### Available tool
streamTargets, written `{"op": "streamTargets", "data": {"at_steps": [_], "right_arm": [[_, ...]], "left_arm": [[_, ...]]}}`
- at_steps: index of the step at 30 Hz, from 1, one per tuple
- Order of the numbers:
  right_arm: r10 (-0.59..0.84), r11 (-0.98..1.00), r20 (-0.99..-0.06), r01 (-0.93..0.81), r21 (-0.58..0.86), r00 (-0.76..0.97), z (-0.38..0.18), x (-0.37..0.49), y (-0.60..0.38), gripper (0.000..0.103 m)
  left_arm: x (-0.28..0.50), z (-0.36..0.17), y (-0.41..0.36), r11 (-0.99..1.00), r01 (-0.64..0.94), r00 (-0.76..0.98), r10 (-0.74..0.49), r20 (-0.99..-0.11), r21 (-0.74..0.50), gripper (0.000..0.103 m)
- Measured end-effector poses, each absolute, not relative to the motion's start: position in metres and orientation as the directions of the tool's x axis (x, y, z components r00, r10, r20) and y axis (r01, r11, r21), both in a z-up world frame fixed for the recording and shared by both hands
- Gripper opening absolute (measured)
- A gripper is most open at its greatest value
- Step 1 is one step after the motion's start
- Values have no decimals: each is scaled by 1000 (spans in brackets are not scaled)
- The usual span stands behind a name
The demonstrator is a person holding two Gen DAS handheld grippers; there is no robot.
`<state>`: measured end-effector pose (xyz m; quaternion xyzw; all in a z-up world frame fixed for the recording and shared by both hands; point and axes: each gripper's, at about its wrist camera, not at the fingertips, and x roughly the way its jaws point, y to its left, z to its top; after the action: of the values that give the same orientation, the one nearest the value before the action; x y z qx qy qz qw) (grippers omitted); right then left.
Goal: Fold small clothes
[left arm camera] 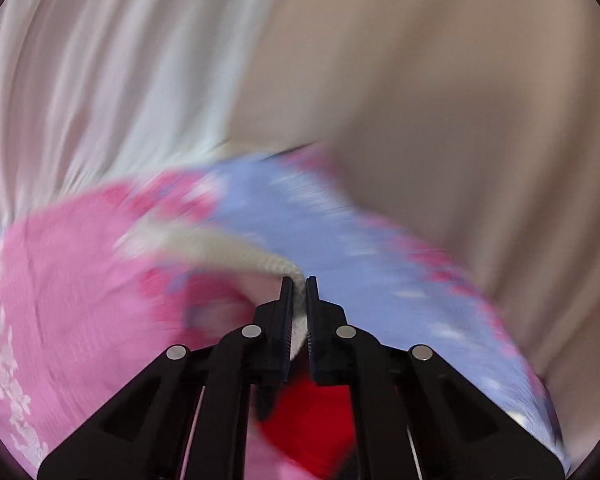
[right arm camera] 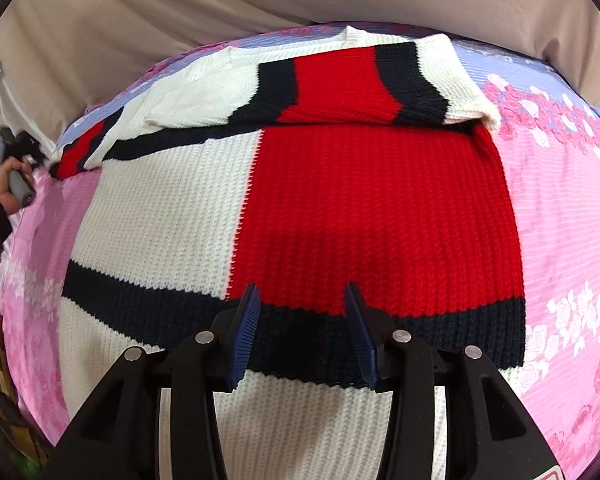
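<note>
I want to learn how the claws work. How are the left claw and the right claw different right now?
The left claw is pinched shut on the sweater's white edge; the right claw is open, holding nothing. The left view is blurry, the right sharp. Both are black and two-fingered.

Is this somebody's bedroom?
Probably a bedroom. The knitted sweater lies on a pink and blue flowery bedsheet, and pale curtains hang behind the bed.

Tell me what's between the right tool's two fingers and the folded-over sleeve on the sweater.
In the right wrist view, only the sweater's own red and white body lies between the open right tool and the folded sleeve.
</note>
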<state>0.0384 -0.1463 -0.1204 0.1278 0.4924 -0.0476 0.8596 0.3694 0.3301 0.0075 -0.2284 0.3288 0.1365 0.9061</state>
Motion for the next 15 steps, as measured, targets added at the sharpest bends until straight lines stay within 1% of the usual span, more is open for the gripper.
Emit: {"op": "streamTargets", "data": {"at_steps": [1, 4, 5, 6, 7, 8, 10, 11, 12, 14, 15], "right_arm": [[51, 958, -858, 217, 187, 512, -121, 39, -150, 44], [44, 946, -848, 250, 205, 529, -117, 43, -161, 44], [39, 943, -842, 260, 210, 539, -115, 43, -166, 44], [34, 938, -834, 270, 217, 551, -113, 43, -171, 44], [28, 934, -828, 280, 221, 561, -111, 43, -177, 44], [17, 930, -822, 293, 222, 569, -109, 43, -185, 44], [1, 920, -818, 319, 227, 576, -107, 42, -198, 44], [-4, 914, -816, 333, 231, 577, -107, 42, -205, 47], [-14, 907, -817, 350, 232, 577, -107, 41, -214, 48], [-23, 897, -814, 372, 240, 581, -105, 39, -228, 49], [-31, 894, -808, 377, 240, 588, -102, 39, -236, 50]], "left_arm": [[364, 34, 293, 898, -294, 789, 33, -614, -328, 5], [340, 79, 197, 949, -45, 835, -135, -533, -311, 5], [328, 89, 156, 946, 60, 829, -225, -511, -318, 5], [316, 92, 121, 931, 143, 808, -306, -504, -336, 6], [303, 87, 79, 907, 224, 762, -391, -516, -356, 6], [294, 78, 52, 892, 259, 724, -433, -537, -371, 10], [279, 43, 4, 864, 290, 624, -497, -602, -413, 27], [270, 13, -16, 853, 261, 550, -516, -656, -452, 51], [260, -8, -24, 848, 215, 508, -521, -686, -485, 56], [242, -45, -19, 822, 119, 467, -541, -699, -557, 56], [237, -57, -9, 815, 86, 459, -543, -703, -574, 58]]}}
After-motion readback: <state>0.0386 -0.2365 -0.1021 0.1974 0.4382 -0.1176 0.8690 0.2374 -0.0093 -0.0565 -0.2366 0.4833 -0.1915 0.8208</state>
